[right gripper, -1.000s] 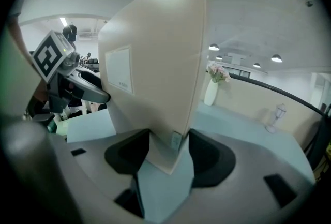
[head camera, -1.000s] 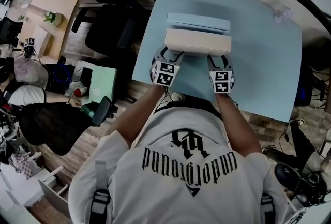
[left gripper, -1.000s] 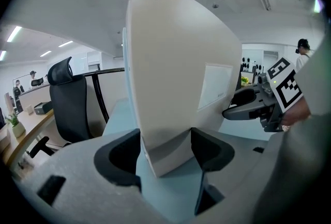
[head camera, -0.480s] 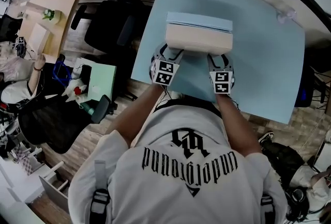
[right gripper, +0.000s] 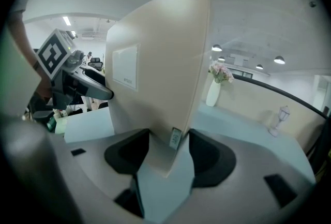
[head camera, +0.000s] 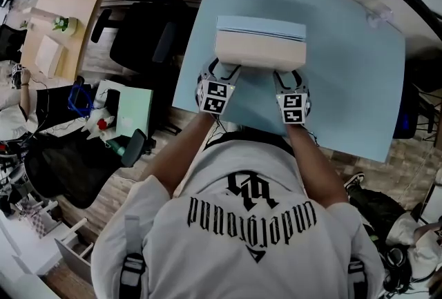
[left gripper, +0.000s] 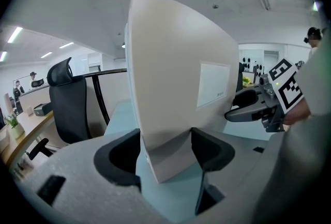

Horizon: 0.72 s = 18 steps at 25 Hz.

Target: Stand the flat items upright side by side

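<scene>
The beige flat cardboard box (head camera: 261, 54) is upright on its long edge at upper centre of the frame, over the light-blue surface (head camera: 359, 83). A light-blue flat box (head camera: 261, 28) stands just behind it. The left gripper (head camera: 222, 72) is closed on its lower left corner, and the right gripper (head camera: 285, 75) on its lower right corner.

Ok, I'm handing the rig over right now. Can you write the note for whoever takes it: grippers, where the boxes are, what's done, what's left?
Left gripper: shut on the beige box, at its near left corner.
Right gripper: shut on the same box, at its near right corner.
Things: the beige box is upright over the blue table. The light blue box is directly behind it, close alongside.
Done: both boxes look upright, side by side.
Left: confirm the beige box rests on the table (cannot tell from here), then open both grippers and back away.
</scene>
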### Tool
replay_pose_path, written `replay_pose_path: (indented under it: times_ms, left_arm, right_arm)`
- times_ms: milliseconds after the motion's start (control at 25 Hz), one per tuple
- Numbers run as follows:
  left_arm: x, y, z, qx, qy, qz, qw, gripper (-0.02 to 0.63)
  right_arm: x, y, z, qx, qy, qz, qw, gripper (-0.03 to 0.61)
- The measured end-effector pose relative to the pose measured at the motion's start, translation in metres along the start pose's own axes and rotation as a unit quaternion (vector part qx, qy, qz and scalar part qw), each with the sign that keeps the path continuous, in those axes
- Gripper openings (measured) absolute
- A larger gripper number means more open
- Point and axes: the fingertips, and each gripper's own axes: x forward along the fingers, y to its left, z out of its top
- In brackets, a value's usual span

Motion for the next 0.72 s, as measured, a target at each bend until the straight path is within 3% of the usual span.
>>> replay_pose_path:
  times_ms: [320, 520, 720]
  left_arm:
    - [-0.003, 0.002, 0.003, 0.004, -0.006, -0.006, 1.0, 0.344]
    - [-0.025, -0.001, 0.029, 0.013, -0.034, -0.013, 0.9992, 0.348]
    - [-0.057, 0.0, 0.06, 0.008, -0.076, -0.017, 0.9969, 0.349]
  right_arm:
    - [-0.003, -0.004, 0.005, 0.001, -0.003, 0.006, 1.0, 0.28]
    - [-0.022, -0.011, 0.015, 0.003, -0.024, 0.007, 1.0, 0.288]
    - [-0.052, -0.011, 0.054, 0.014, -0.069, 0.006, 0.998, 0.288]
